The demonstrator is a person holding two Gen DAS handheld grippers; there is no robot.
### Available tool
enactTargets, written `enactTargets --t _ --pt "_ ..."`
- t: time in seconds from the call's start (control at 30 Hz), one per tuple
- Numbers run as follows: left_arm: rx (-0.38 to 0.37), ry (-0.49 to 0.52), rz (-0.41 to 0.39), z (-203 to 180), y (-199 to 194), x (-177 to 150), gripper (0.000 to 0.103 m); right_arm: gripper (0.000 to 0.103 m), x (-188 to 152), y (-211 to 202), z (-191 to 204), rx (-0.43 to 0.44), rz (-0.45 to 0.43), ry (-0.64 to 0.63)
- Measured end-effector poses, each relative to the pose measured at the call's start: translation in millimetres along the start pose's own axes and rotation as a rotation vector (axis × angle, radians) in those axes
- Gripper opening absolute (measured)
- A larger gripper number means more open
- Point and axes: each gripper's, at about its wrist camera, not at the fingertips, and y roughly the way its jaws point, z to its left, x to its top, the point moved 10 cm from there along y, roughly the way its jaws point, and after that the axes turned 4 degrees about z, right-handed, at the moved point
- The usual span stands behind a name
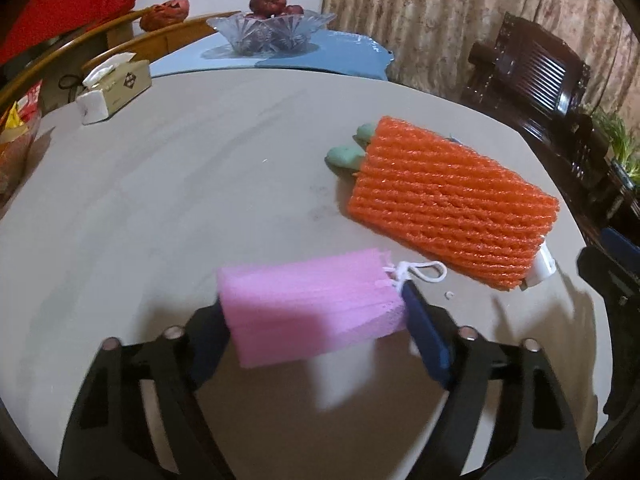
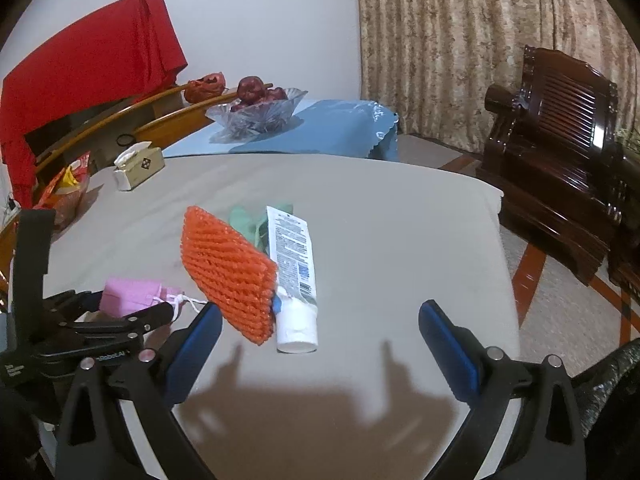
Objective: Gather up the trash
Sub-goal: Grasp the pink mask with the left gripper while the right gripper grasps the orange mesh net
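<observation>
On grey table [image 2: 380,240] by curtain [image 2: 460,40]: orange net [image 2: 228,272], tube [image 2: 294,272]; L gripper [image 1: 316,320] clamped on pink foam [image 1: 308,308], R gripper [image 2: 320,340] apart.

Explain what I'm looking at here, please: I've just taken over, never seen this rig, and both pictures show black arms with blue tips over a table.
Those are hand-held tongs, one per hand, each with a camera looking along its fingers. The left view shows the left tongs shut on a pink foam pad with a white string loop. The right view shows the right tongs open and holding nothing. On the grey table lie an orange foam net, a white tube beside it, and something green partly hidden behind. Farther back: a tissue box and a glass fruit bowl.
</observation>
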Motion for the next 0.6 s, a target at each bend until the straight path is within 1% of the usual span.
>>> enactTargets --t 0.03,0.07,0.1,0.13,0.17,0.2,0.23,0.33,0.5,0.57,0.6 --pt "-0.001 0.003 -0.002 -1.0 -0.2 0.4 0.058 0.097 0.0 0.9 0.6 0.002 0.001 0.001" --pt "-0.001 0.001 -0.008 -0.8 -0.9 1.5 0.054 0.097 1.0 2.1 1.7 0.005 0.001 0.002" --pt "-0.007 -0.004 -0.012 -0.2 -1.2 2.4 0.046 0.097 2.1 3.3 2.5 0.008 0.001 0.001" --pt "-0.011 -0.008 -0.015 0.4 -1.5 2.9 0.041 0.097 3.0 4.6 3.9 0.011 0.000 -0.001" --pt "-0.015 -0.017 -0.021 2.1 -2.3 3.7 0.032 0.097 3.6 5.6 4.7 0.014 0.001 -0.004" --pt "-0.015 -0.023 -0.023 3.4 -2.3 4.2 0.026 0.096 4.2 7.2 6.8 0.019 0.003 -0.008" --pt "-0.016 -0.027 -0.027 4.4 -3.1 4.8 0.023 0.096 4.8 8.7 8.7 0.023 0.005 -0.011" --pt "-0.015 -0.025 -0.049 4.3 -7.9 6.9 0.018 0.095 7.8 12.2 15.6 0.037 0.008 -0.027" --pt "-0.007 -0.012 -0.091 3.9 -22.2 12.0 0.015 0.082 14.0 17.7 26.6 0.064 0.015 -0.052" --pt "-0.007 -0.025 -0.104 6.7 -28.3 14.6 0.015 0.074 16.2 22.9 31.6 0.078 0.026 -0.061" --pt "-0.006 -0.028 -0.107 7.5 -29.8 15.2 0.015 0.071 16.8 25.9 34.0 0.084 0.034 -0.067"
